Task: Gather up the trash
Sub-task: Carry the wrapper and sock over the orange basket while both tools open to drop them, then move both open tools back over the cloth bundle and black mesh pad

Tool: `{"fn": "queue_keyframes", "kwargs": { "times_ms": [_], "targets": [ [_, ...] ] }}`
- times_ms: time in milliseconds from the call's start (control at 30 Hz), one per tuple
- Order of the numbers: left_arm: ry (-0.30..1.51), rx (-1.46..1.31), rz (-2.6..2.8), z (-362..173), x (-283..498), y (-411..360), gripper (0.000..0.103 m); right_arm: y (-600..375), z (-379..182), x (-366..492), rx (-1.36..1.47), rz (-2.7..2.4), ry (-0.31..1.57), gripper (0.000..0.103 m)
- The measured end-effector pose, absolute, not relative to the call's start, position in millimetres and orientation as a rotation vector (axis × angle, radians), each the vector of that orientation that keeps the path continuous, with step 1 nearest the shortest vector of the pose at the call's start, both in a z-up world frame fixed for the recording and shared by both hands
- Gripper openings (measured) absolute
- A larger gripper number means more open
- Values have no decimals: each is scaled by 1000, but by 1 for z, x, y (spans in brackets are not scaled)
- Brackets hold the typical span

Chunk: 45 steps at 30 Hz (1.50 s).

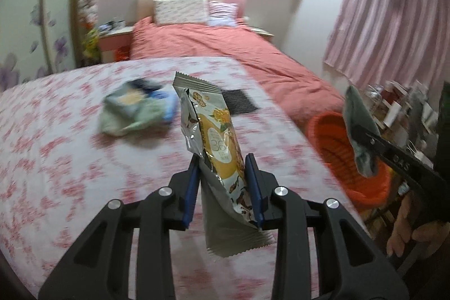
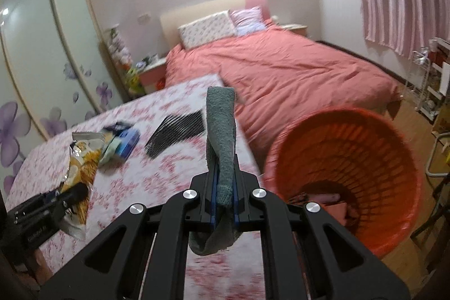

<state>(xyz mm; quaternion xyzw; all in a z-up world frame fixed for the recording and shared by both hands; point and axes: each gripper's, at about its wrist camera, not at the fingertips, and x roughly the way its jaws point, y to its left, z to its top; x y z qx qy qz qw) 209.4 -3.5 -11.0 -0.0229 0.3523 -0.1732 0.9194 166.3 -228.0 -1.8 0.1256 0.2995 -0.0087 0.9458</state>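
My left gripper [image 1: 222,167] is shut on a silver and yellow snack wrapper [image 1: 213,134], held upright above the floral table [image 1: 70,159]. My right gripper [image 2: 225,173] is shut on a grey-green cloth [image 2: 222,137], held over the table's right edge beside the orange basket [image 2: 365,137]. The left gripper and wrapper also show in the right wrist view [image 2: 81,159] at the left. The right gripper with the cloth [image 1: 360,125] shows in the left wrist view over the basket [image 1: 332,142]. A crumpled blue and green wrapper pile [image 1: 137,108] lies on the table.
A black comb-like item [image 2: 177,131] lies on the table beyond the pile. The basket holds some reddish items at its bottom. A bed with a red cover [image 2: 281,69] stands behind. A cluttered rack [image 2: 433,80] is at the far right, a wardrobe [image 2: 33,47] at the left.
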Motion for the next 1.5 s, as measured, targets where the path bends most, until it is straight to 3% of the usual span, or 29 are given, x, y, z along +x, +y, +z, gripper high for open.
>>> {"fn": "queue_keyframes", "kwargs": {
  "times_ms": [533,900,1133,1500],
  "targets": [
    [702,20,-640,7,210,-137,33,-312,10,151,340,-183,512,8],
    [785,53,-740,-21,239,-215,38,-358,-11,168,448,-211,525,9],
    [846,75,-693,-49,253,-218,59,-367,-37,171,473,-240,593,45],
    [805,71,-502,-49,257,-147,78,-344,-36,172,436,-218,631,52]
  ]
}}
